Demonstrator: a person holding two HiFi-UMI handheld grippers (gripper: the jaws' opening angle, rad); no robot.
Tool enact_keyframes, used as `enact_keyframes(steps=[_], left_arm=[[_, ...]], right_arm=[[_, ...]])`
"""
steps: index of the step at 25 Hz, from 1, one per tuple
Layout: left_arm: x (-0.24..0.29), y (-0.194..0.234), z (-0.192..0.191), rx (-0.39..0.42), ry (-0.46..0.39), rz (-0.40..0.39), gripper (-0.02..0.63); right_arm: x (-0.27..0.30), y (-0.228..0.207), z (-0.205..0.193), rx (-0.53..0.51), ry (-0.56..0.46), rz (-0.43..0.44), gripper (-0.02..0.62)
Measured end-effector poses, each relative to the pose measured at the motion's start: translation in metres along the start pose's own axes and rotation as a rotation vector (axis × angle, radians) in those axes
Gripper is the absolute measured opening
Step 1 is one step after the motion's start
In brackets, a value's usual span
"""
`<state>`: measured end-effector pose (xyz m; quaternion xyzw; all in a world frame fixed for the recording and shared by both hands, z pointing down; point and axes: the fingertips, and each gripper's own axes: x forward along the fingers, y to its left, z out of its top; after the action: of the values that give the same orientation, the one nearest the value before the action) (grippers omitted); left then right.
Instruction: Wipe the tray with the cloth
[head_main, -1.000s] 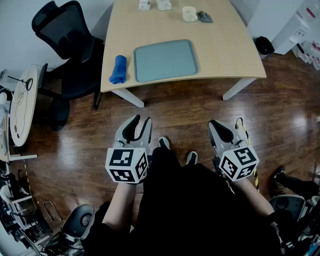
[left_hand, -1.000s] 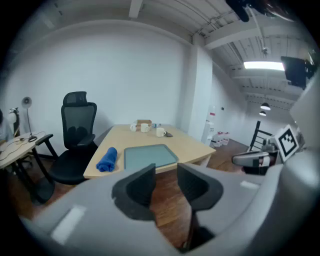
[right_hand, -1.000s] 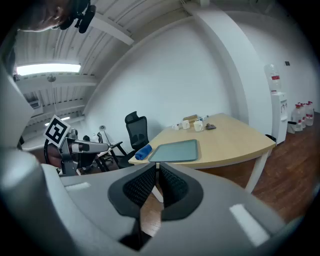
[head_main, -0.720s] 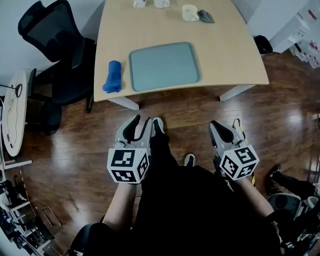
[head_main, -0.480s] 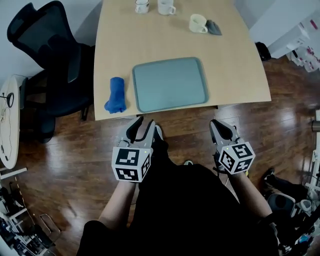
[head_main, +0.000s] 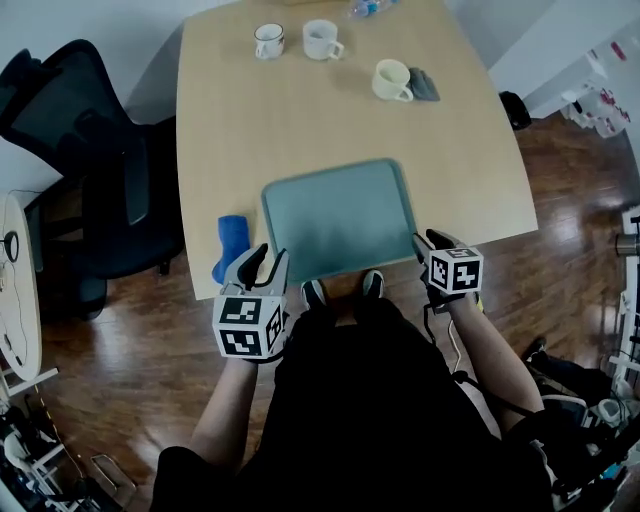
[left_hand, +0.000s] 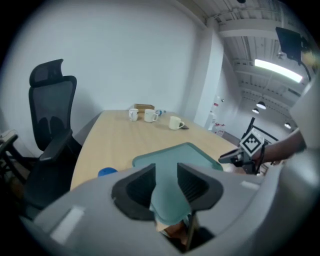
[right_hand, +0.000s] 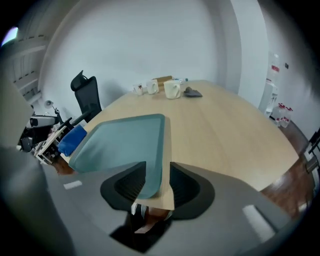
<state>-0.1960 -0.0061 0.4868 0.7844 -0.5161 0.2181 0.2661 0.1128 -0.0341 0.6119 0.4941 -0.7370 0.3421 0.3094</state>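
Head view: the blue cloth (head_main: 230, 245) lies on the table (head_main: 230, 130) left of the tray (head_main: 340, 215), your left gripper (head_main: 265, 258) just beside it, jaws partly apart, empty. Your right gripper (head_main: 432, 240), at the tray's near right corner, has just been opening its jaws; nothing held.

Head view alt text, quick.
A teal tray lies at the near edge of the table, a rolled blue cloth left of it. Left gripper open near the cloth; right gripper, jaws just opened and empty, at the tray's near-right corner.
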Motion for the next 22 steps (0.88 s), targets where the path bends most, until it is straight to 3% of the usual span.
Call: enact_keyframes(steps=[4, 6, 9, 11, 15, 17, 19, 22], left_arm=[[-0.004, 0.043, -0.008, -0.013, 0.041, 0.217, 0.138], [-0.005, 0.073, -0.024, -0.028, 0.114, 0.316, 0.198], [0.003, 0.108, -0.057, -0.055, 0.267, 0.363, 0.322], [0.013, 0.126, -0.075, -0.057, 0.343, 0.375, 0.348], [0.04, 0.142, -0.103, -0.088, 0.435, 0.349, 0.333], [0.049, 0.14, -0.11, -0.16, 0.407, 0.315, 0.187], [0.052, 0.137, -0.109, -0.221, 0.375, 0.302, 0.156], [0.053, 0.128, -0.086, -0.221, 0.353, 0.296, 0.143]], right_arm=[[0.021, -0.01, -0.013, -0.046, 0.104, 0.022, 0.175], [0.025, -0.016, -0.017, -0.076, 0.136, 0.025, 0.175], [0.024, -0.019, -0.016, -0.076, 0.132, 0.056, 0.144], [0.024, -0.018, -0.016, -0.066, 0.133, 0.09, 0.144], [0.026, -0.01, -0.017, -0.079, 0.166, 0.133, 0.14], [0.027, -0.005, -0.019, -0.081, 0.184, 0.155, 0.037], [0.028, -0.003, -0.021, -0.078, 0.191, 0.161, 0.034], [0.028, -0.005, -0.021, -0.051, 0.191, 0.173, 0.031]])
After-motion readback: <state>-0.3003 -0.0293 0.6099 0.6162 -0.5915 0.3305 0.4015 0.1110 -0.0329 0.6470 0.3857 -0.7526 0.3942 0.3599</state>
